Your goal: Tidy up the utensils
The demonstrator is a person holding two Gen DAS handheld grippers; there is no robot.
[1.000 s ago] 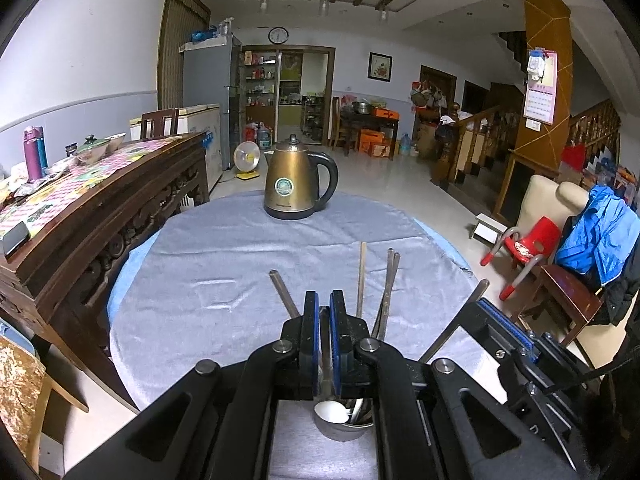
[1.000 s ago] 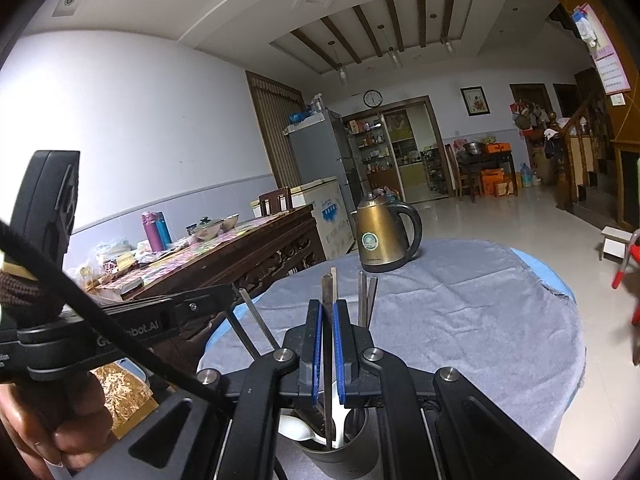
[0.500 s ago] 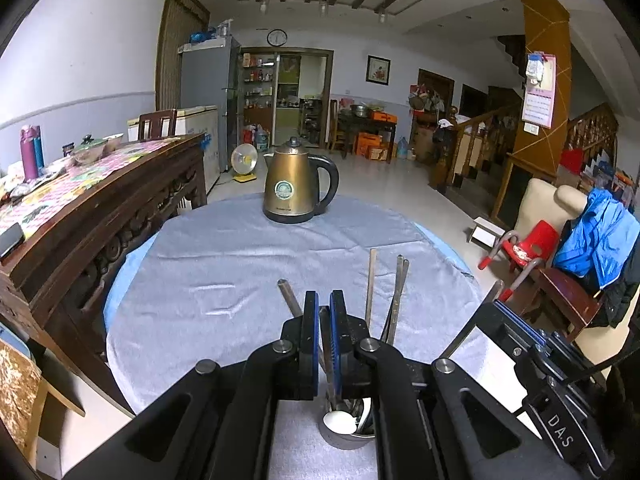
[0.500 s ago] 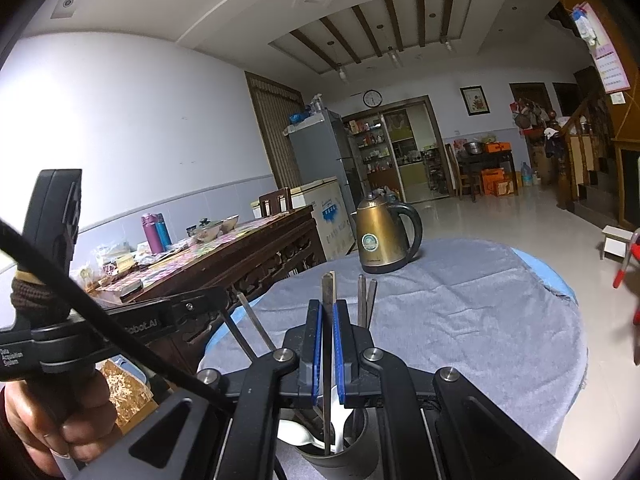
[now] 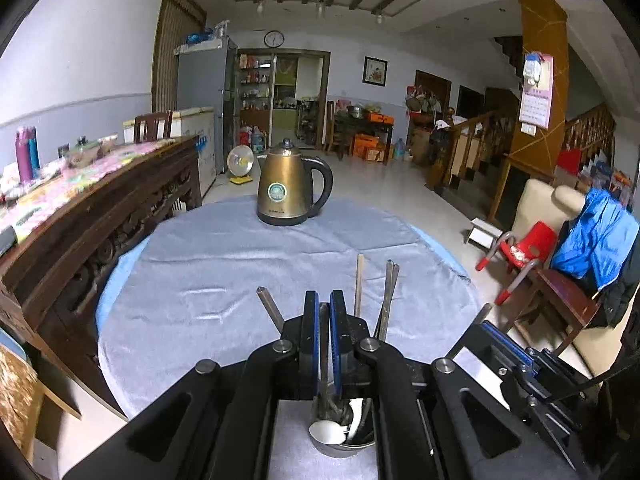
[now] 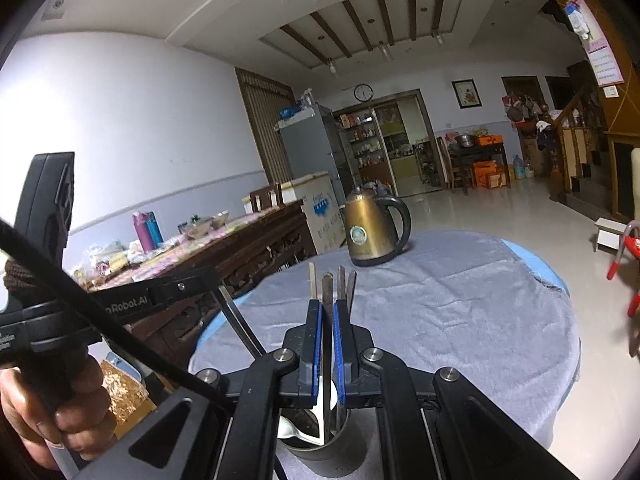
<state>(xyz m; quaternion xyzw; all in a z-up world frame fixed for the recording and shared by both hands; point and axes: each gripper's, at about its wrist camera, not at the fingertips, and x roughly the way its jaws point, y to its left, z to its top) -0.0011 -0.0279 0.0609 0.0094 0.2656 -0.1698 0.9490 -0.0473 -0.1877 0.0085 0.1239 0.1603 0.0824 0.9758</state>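
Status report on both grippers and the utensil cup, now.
Left gripper shut on a utensil handle. Right gripper shut on another handle. Utensil cup upright on the grey cloth, utensils inside. Kettle far back, clear.

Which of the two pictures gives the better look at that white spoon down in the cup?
The left wrist view: the white spoon shows its whole bowl, lying in the metal cup. In the right wrist view only slivers of the white spoon show behind the claw.
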